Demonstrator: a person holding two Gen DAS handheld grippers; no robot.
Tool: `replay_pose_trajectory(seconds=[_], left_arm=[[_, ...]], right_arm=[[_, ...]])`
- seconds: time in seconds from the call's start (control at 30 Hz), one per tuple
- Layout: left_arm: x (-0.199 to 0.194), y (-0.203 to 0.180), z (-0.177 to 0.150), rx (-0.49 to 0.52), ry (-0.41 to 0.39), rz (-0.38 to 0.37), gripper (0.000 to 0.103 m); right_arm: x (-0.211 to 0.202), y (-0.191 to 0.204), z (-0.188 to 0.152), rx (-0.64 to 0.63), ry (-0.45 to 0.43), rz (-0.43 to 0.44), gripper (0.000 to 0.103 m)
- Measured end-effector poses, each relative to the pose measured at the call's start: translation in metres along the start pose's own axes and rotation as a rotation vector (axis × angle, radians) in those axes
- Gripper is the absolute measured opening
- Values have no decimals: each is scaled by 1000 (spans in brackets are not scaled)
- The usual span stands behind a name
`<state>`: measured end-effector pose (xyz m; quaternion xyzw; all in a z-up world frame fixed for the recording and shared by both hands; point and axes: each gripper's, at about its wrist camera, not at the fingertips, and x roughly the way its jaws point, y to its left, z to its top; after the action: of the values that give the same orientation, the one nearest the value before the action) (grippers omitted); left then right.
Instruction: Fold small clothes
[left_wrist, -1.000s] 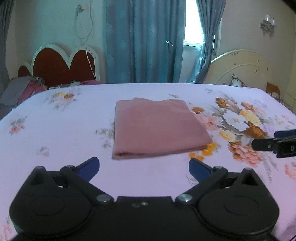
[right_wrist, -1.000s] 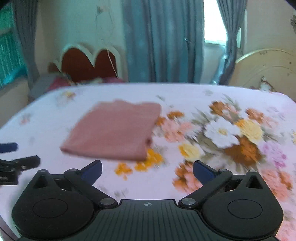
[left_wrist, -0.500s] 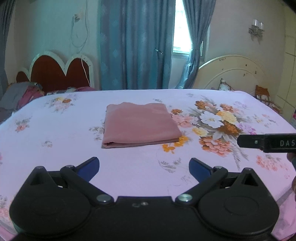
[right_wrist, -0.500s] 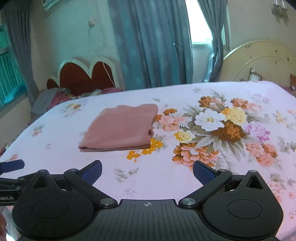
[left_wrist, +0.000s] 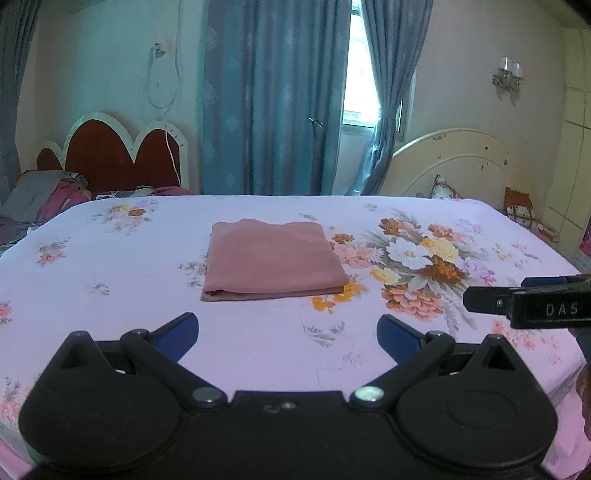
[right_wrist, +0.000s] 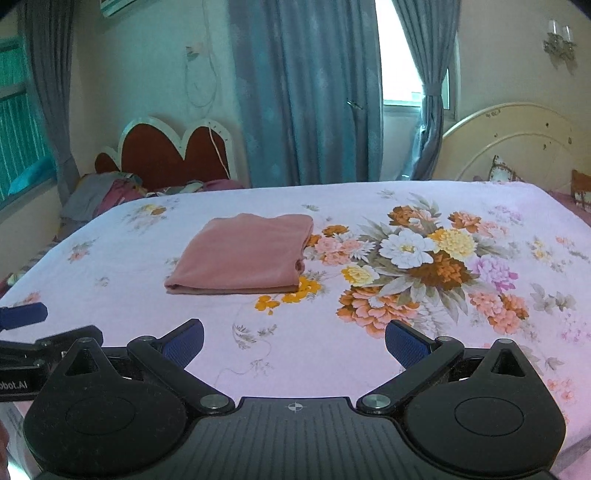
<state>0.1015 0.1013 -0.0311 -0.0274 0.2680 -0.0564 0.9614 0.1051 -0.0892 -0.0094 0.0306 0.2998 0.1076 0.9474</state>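
With the pink cloth (left_wrist: 273, 260) lying folded flat in the middle of the bed (left_wrist: 110, 332), both the left claw (left_wrist: 287, 328) and right claw (right_wrist: 294, 338) are hovering released and empty, well apart from it, so any finishing should be gentle edge-smoothing.

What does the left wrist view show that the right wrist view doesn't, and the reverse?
Only the left wrist view: the right gripper from the side, its casing lettered "DAS". Only the right wrist view: the left gripper at the left edge, and a teal window grille. Both: the folded pink cloth lying flat on the floral bedsheet, untouched, with each camera's own gripper open and empty.
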Motion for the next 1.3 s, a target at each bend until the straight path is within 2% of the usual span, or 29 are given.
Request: replay_pose_trajectory(seconds=[1.3], left_arm=[[-10,15,3,-15,-19,2,103]], right_arm=[[-7,12,4,-44,-17,-11,103]])
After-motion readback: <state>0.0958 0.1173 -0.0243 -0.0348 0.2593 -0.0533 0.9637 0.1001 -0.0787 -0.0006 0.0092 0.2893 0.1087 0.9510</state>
